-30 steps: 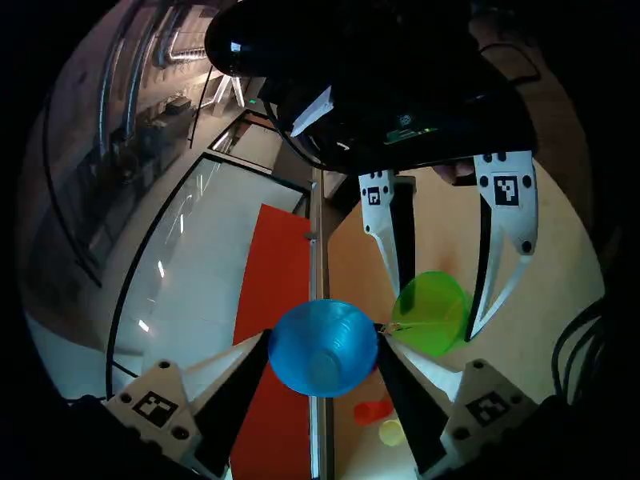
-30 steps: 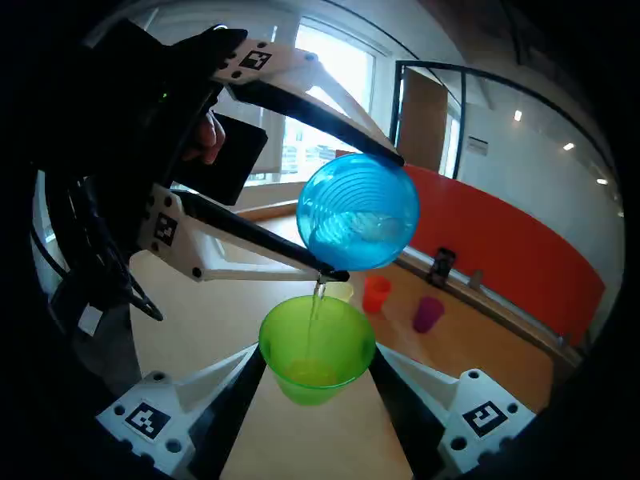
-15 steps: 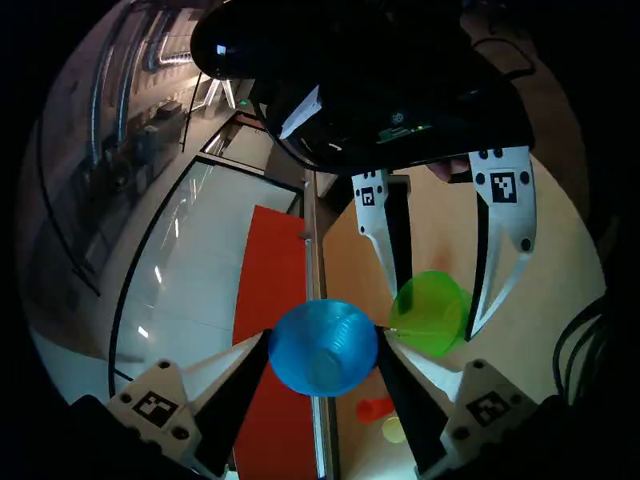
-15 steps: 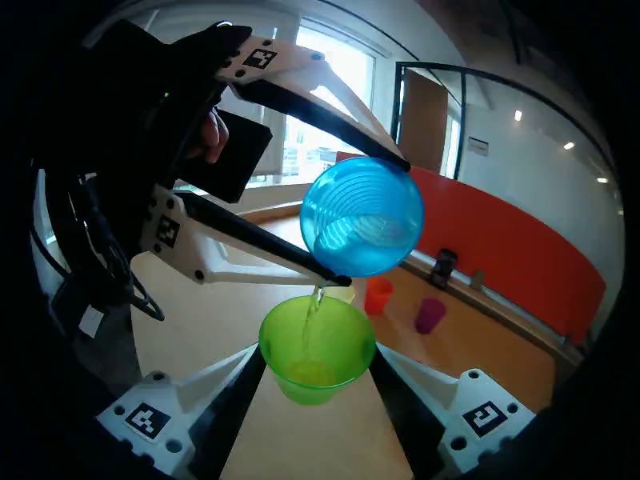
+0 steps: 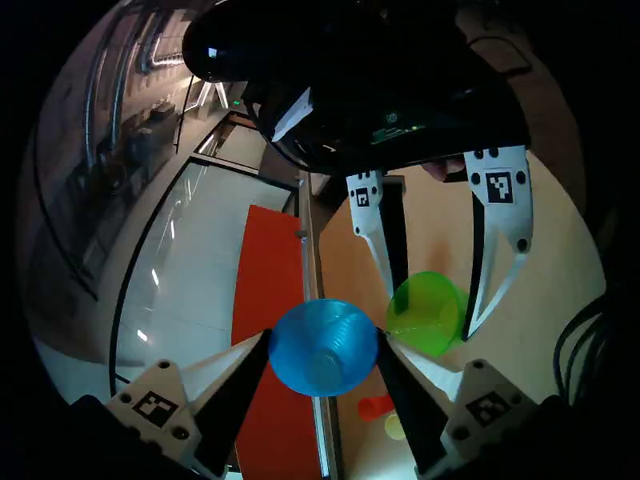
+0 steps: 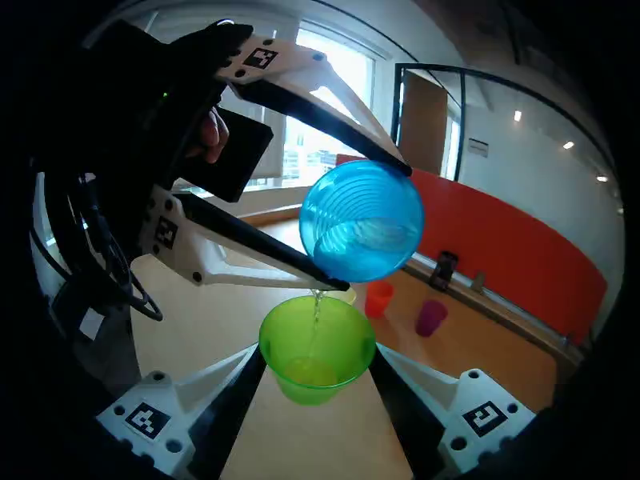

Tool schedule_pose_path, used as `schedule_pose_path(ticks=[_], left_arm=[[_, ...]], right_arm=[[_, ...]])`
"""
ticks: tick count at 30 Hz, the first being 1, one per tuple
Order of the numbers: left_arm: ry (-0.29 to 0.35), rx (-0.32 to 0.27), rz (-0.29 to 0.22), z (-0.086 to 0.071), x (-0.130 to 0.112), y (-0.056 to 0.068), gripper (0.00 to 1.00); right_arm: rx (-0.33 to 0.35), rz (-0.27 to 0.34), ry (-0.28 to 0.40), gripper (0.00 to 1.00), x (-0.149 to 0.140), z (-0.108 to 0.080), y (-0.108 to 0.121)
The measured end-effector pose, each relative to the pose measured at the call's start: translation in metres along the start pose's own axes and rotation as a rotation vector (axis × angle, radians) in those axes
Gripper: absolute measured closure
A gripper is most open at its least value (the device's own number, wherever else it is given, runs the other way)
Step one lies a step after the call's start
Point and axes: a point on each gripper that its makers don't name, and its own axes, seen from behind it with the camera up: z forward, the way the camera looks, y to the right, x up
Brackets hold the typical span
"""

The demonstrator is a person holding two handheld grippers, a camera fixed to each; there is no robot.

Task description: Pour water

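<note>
Left gripper [image 5: 322, 336] pinches a tilted translucent blue plastic cup [image 5: 322, 360], trickling water [image 6: 317, 308] into the translucent green plastic cup [image 6: 344, 352] the right gripper [image 6: 317, 350] pinches.

Daylight from the far window [image 6: 352, 68] blows out white; my left gripper view is dim, glare streaking the glass wall [image 5: 184, 264], edges bent.

Daylight floods through a tall bright window [image 6: 320, 112]. A long orange-red wall panel [image 6: 520, 248] runs behind the pale wooden tabletop [image 6: 320, 440]; small ceiling spotlights [image 6: 568, 146] glow.
</note>
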Motion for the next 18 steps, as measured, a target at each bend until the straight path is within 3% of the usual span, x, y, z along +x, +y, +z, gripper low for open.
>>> schedule_pose_path(ticks=[18], left_arm=[[-0.009, -0.021, 0.033, -0.0033, 0.0014, -0.0025, 0.11]], right_arm=[[0.003, 0.001, 0.013, 0.09, 0.0013, 0.0013, -0.0006]])
